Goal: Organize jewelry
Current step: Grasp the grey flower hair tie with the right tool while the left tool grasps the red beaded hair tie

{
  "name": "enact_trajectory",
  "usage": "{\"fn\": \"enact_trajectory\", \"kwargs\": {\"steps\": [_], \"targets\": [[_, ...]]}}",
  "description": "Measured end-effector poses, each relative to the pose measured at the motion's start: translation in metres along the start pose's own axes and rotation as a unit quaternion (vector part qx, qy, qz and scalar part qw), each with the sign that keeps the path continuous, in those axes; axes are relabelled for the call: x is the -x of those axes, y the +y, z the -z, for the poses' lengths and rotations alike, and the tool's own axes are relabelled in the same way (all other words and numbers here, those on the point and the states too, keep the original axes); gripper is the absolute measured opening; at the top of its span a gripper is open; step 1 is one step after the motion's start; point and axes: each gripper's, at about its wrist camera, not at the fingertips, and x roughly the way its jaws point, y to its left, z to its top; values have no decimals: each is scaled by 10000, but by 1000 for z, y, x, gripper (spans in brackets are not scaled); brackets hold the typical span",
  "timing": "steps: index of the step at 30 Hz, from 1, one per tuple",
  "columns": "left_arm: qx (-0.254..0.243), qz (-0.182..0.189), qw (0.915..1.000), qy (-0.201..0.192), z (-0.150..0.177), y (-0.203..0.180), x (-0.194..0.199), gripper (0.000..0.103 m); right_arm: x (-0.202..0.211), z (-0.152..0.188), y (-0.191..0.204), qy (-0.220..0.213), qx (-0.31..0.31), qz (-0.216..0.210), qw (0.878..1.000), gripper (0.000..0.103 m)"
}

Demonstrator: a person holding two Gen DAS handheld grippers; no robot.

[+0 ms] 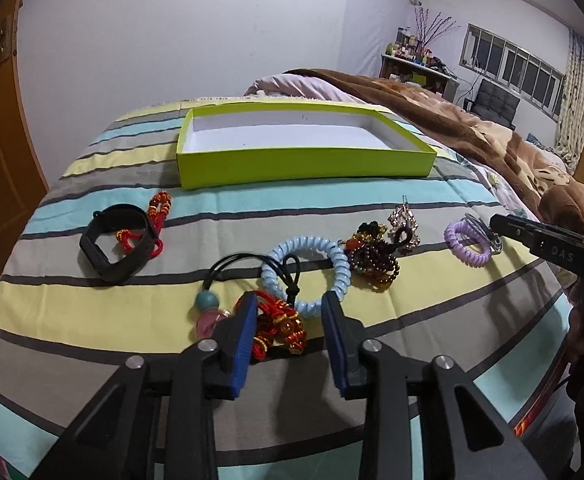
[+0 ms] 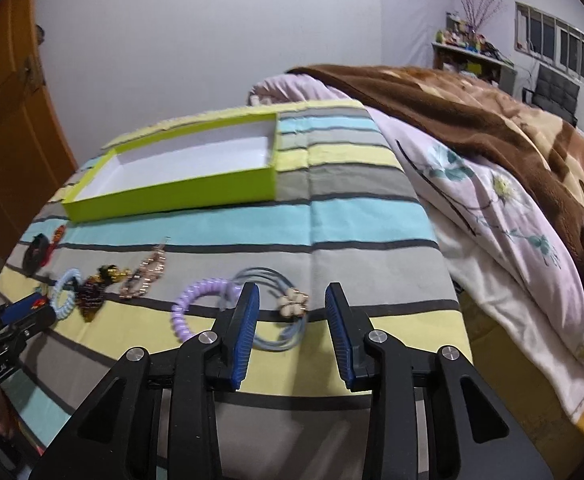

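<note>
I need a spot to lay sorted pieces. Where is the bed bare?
Bare: inside the green box, and the striped sheet between the box and the jewelry row, out to the floral quilt. Crowded: the row from black watch band to purple coil.

Cool, even indoor light fills both views, with soft shadows under the black gripper arms. Fisheye bending curves the striped bedsheet (image 1: 131, 312) and darkens corners. The right wrist view is slightly motion-blurred.
</note>
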Motion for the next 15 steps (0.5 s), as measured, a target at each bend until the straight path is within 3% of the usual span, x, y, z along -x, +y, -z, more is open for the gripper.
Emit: {"fn": "enact_trajectory", "kwargs": {"steps": [5, 15], "targets": [[-86, -75, 9999, 9, 2, -4, -1, 19, -13, 0, 1, 302, 74, 51, 9995, 19], [-61, -14, 9999, -98, 6, -3, 8, 15, -8, 2, -1, 214, 69, 60, 9997, 17]]}}
